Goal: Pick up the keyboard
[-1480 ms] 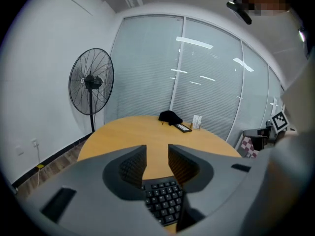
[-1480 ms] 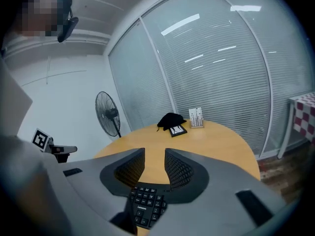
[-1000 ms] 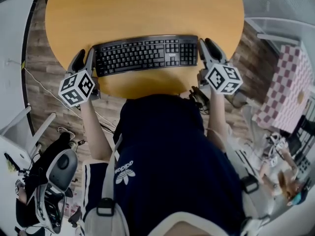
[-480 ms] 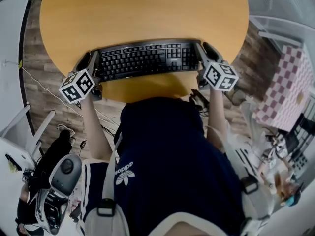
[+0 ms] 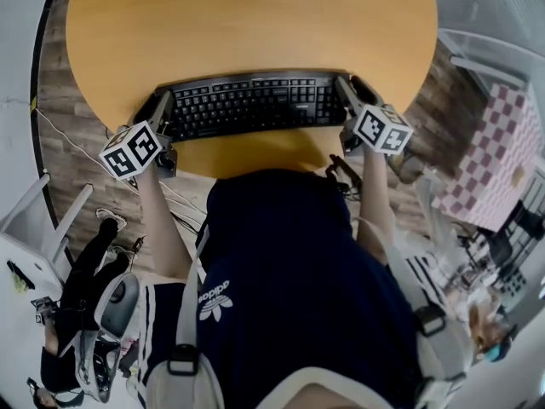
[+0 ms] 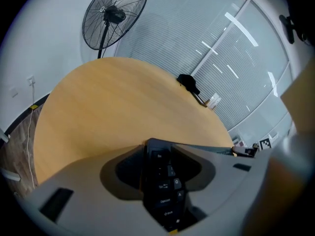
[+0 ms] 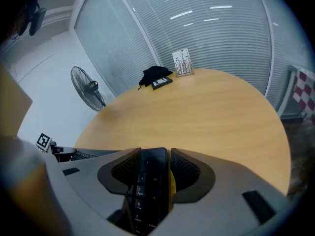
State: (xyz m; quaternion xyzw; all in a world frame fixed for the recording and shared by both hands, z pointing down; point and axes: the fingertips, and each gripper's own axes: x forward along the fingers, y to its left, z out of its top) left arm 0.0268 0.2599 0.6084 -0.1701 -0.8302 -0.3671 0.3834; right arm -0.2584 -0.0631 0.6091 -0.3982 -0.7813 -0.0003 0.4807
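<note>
black keyboard (image 5: pixel 251 102) is lying on the wooden table (image 5: pixel 255 24), its ends sitting between the opening, unclenched jaws of left gripper (image 5: pixel 155 109) and right gripper (image 5: pixel 356 90), seemingly awaiting an even squeeze and level lift

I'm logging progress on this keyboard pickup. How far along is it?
Done: the left gripper and right gripper straddle the two ends of the keyboard. In hand: both sets of jaws are opening, a keyboard end between each; the right gripper view shows table beside the keyboard inside the jaws, so no clamp. Left: close both and lift; the keyboard seems to lie on the table.
</note>
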